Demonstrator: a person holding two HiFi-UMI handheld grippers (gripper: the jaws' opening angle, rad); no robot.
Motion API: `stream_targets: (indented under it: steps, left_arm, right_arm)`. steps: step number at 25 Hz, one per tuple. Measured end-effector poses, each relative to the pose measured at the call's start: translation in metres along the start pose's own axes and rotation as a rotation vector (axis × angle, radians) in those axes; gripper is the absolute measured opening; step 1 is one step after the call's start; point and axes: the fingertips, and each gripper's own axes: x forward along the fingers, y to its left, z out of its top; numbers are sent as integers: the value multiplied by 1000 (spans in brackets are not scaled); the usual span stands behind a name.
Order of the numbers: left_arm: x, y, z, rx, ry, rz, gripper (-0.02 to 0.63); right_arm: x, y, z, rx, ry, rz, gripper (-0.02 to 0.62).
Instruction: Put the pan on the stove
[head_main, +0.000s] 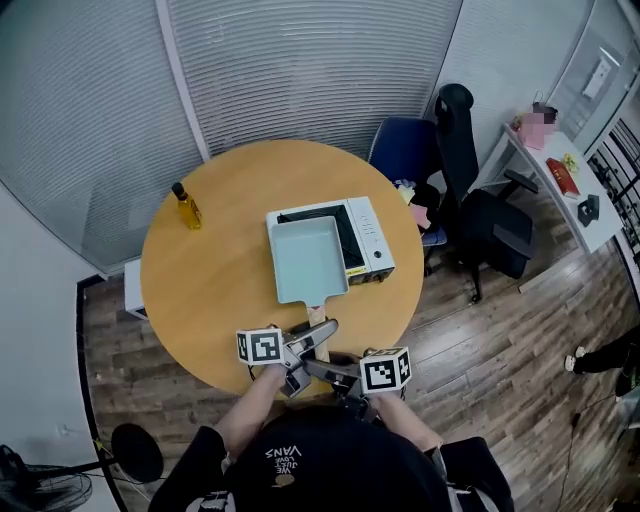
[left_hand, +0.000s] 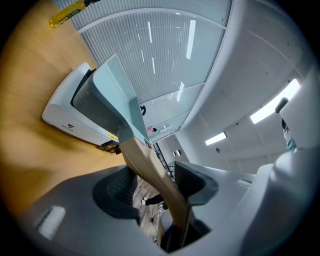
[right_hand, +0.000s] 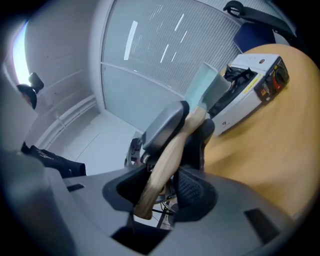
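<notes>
A light teal square pan (head_main: 308, 260) lies over the left part of the white tabletop stove (head_main: 372, 235), its wooden handle (head_main: 316, 312) pointing toward me. My left gripper (head_main: 315, 338) and right gripper (head_main: 305, 372) meet at that handle at the table's near edge. In the left gripper view the handle (left_hand: 150, 170) runs between the jaws of the left gripper (left_hand: 155, 185), with the pan (left_hand: 117, 90) tilted above the stove (left_hand: 65, 107). The right gripper (right_hand: 161, 187) is likewise shut on the handle (right_hand: 167, 155). Whether the pan rests on the stove I cannot tell.
An oil bottle (head_main: 186, 206) stands at the far left of the round wooden table (head_main: 210, 280). A black office chair (head_main: 480, 215) and a blue chair (head_main: 405, 150) stand to the right, before a white desk (head_main: 560, 185). The stove's knobs (right_hand: 272, 82) face right.
</notes>
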Motion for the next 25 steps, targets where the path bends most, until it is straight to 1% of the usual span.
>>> stream_targets:
  steps: [8,13,21,25]
  left_arm:
    - [43,22,35,-13,-40,30,222]
    - [64,37,52,-16,-49,52,224]
    - [85,61,71,-28,-70,86,224]
    - [90,70,73,-33,-69,104,224]
  right_arm:
    - [-11,-33,47,2,47,13,160]
    - [-14,-53,70,16,58,40,160]
    - [-16,-80,94,26,83,58,160]
    - [-15,-89,97,44,84,82,160]
